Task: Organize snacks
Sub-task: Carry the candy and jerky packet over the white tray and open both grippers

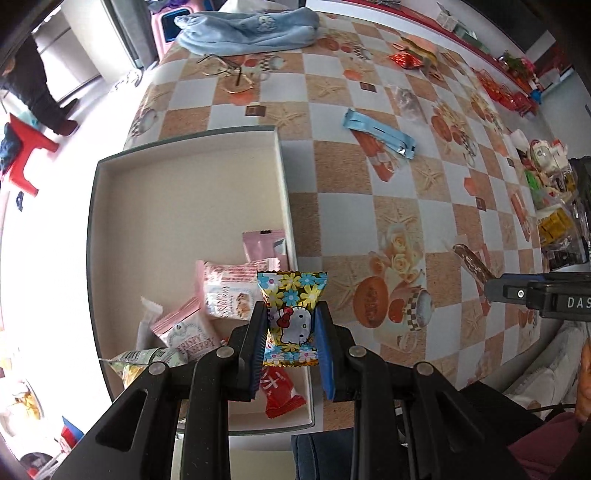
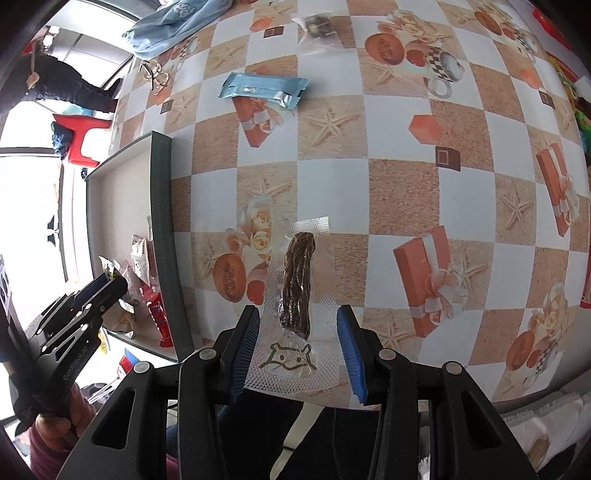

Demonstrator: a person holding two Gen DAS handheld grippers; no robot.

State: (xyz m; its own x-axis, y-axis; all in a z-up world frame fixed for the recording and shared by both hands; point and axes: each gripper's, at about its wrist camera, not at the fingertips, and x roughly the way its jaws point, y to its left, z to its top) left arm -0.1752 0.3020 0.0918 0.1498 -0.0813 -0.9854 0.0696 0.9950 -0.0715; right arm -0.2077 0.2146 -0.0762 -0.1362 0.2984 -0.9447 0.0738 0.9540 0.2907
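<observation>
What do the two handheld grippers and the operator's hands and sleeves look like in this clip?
Both the left gripper and right gripper have black angular linkage frames with silver rivets and ribbed blue finger pads. The left one's body carries white "GenRobot.AI" lettering; the right's shows "DAS". A thin black cable trails behind. The left hand is bare, with a maroon sleeve.

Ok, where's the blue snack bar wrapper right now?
The blue snack bar lies flat on the checkered tablecloth, beyond the box's far corner, between the eyeglasses to its left and a clear packet farther back.
</observation>
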